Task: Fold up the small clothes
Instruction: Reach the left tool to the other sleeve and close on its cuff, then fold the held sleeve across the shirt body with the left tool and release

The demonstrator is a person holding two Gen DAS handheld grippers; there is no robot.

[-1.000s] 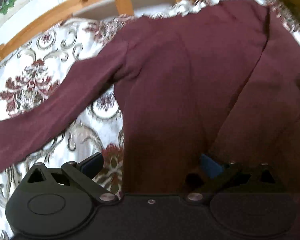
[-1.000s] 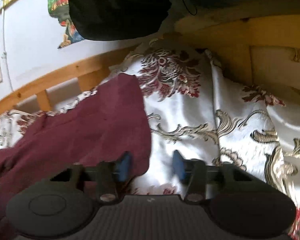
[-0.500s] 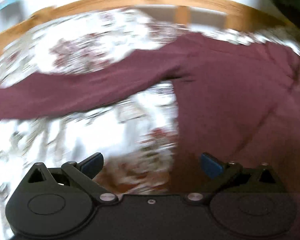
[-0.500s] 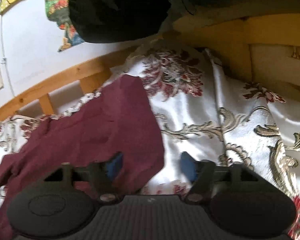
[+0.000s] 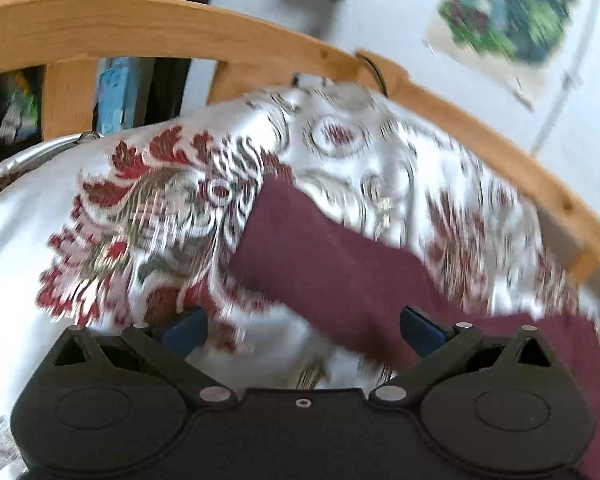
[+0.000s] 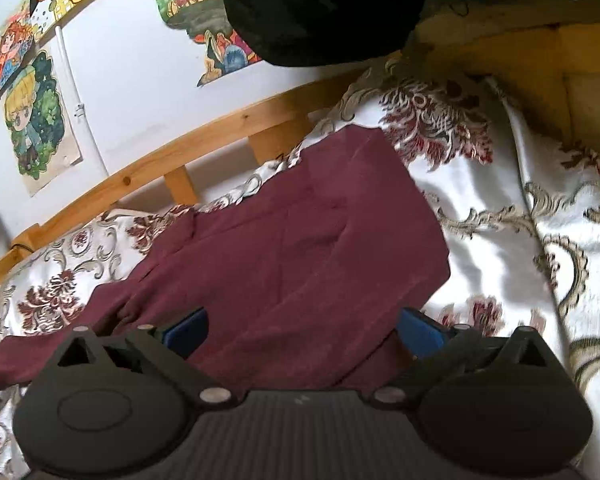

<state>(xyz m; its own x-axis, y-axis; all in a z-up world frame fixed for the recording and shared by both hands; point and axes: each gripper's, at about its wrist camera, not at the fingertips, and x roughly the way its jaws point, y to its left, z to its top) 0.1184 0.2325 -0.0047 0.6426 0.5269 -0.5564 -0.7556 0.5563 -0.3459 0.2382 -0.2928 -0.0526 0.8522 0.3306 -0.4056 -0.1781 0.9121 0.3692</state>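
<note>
Both hand-held grippers, left (image 5: 300,330) and right (image 6: 304,330), gaped wide, the right opening, empty. Snagging the bedspread (image 6: 500,240) could drag the shirt (image 6: 300,240) unfolded.

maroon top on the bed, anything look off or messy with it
Nothing damaged. The maroon top lies on the patterned bedspread only partly folded: one sleeve sticks out sideways across the cover, and the body shows creases and overlapping layers rather than a neat flat fold.

Two wrist fisheye views, each looking forward and slightly down along its claw, close over a bed (image 5: 80,240). Both share the maroon top (image 6: 300,248), the wooden rail (image 5: 180,32) and the postered wall (image 6: 140,80).
</note>
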